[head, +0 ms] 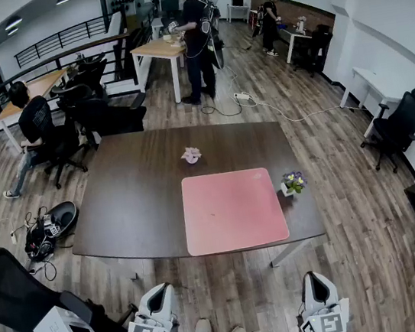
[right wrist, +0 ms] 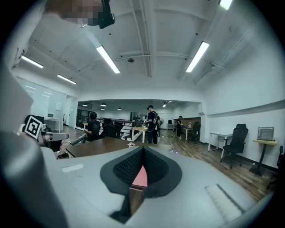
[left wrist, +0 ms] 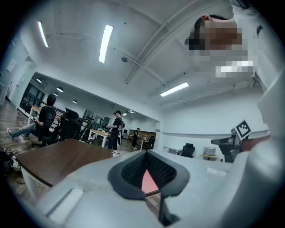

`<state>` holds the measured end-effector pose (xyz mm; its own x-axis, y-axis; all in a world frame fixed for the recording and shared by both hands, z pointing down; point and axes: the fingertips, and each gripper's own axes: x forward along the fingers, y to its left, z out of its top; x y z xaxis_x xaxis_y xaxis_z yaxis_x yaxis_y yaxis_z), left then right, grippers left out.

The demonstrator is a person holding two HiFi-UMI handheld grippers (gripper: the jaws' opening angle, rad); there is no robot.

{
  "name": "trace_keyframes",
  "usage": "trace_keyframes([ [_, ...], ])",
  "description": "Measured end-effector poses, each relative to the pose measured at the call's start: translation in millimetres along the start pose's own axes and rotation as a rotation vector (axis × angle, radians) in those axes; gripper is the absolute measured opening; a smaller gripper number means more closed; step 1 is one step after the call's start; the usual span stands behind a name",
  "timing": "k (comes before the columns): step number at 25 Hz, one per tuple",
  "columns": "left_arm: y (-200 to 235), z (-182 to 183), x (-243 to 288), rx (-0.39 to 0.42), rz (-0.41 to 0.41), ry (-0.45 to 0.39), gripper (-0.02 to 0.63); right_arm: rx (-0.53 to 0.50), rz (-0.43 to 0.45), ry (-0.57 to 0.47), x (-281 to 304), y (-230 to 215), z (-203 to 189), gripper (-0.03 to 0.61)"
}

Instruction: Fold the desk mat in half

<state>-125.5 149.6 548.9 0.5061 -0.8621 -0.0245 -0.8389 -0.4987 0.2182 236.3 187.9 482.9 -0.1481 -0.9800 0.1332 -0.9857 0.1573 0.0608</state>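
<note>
Pink desk mat [head: 233, 210], dark brown table [head: 136, 203], purple-and-yellow flowers [head: 295, 180], grey-brown wood-plank floor [head: 328, 143]

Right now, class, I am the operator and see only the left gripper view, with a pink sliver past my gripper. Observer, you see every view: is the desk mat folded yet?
Observer: No. In the head view the desk mat lies flat and unfolded on the table.
Operator: Anything next to it?
Observer: A small flower pot stands by its right edge; I cannot tell whether they touch.
Operator: And the right gripper?
Observer: The right gripper is shut on nothing, short of the table.
</note>
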Motion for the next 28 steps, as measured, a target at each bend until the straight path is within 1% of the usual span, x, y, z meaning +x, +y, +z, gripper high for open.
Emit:
trace_keyframes([
  [3, 2.6, 1.3, -11.8, -0.017, 0.015, -0.006, 0.003, 0.015, 0.003, 0.011, -4.5, 7.5, -1.4, -0.002],
  [6, 5.4, 1.2, -15.9, -0.041, 0.013, -0.015, 0.003, 0.019, -0.002, 0.010, -4.9, 10.1, -0.1, -0.002],
  [10, 10.0, 5.4, -17.5, -0.038, 0.005, -0.027, 0.003, 0.015, -0.010, -0.006, -4.1, 12.7, 3.2, -0.002],
  [16, 17.0, 6.1, -16.9, -0.047, 0.005, -0.032, 0.003, 0.060, 0.017, -0.044, 1.3, 18.8, 9.4, 0.001],
  [21, 22.6, 1.3, -15.6, -0.054, 0.001, -0.018, 0.003, 0.056, 0.018, -0.040, 8.1, 23.6, 9.6, 0.002],
  [28, 40.5, 2.8, -0.9, -0.056, -0.028, -0.015, 0.003, 0.087, 0.001, -0.025, 25.2, 31.4, 3.6, 0.002],
])
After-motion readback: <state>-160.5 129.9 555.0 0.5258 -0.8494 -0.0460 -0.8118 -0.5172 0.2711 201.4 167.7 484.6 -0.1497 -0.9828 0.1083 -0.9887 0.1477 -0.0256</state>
